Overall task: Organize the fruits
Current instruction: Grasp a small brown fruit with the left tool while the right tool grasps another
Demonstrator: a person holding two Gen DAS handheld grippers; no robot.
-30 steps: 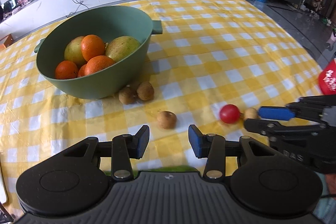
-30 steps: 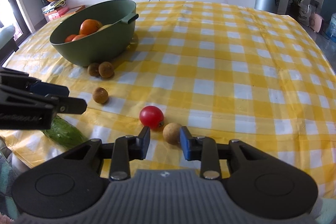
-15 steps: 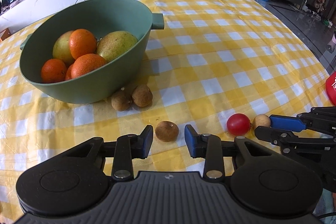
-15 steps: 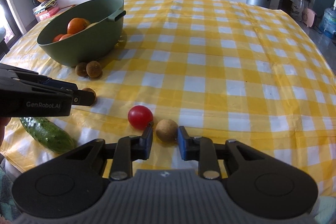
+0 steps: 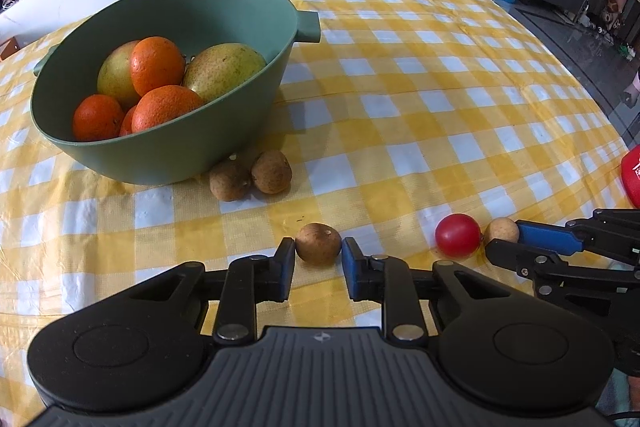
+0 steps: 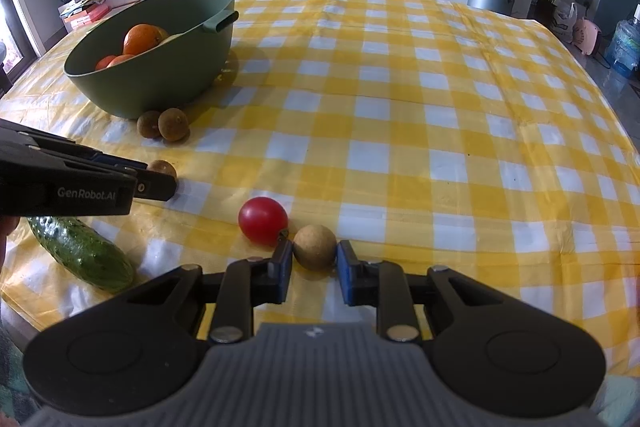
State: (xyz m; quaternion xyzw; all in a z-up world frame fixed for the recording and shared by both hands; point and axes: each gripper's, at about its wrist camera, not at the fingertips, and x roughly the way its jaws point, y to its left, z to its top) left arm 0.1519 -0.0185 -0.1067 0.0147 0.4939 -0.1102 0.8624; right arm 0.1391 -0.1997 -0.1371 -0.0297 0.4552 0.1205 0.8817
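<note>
Yellow-checked tablecloth (image 5: 420,131) covers the table. Far left on it, a green bowl (image 5: 168,147) holds oranges (image 5: 158,65) and mangoes (image 5: 224,69). The left gripper (image 5: 318,253) brackets a brown longan (image 5: 318,243), fingers apart. The right gripper (image 6: 314,257) likewise straddles a pale longan (image 6: 315,246) beside a red tomato (image 6: 263,220). A cucumber (image 6: 80,251) lies near left.

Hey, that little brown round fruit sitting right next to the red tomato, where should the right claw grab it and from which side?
Grip the brown fruit across its widest middle, coming in low from the near table edge, as the right claw is lined up now. It is a small ball resting on the cloth, so any diameter works, but the tomato sits tight against its far left, leaving little room for that finger.
</note>
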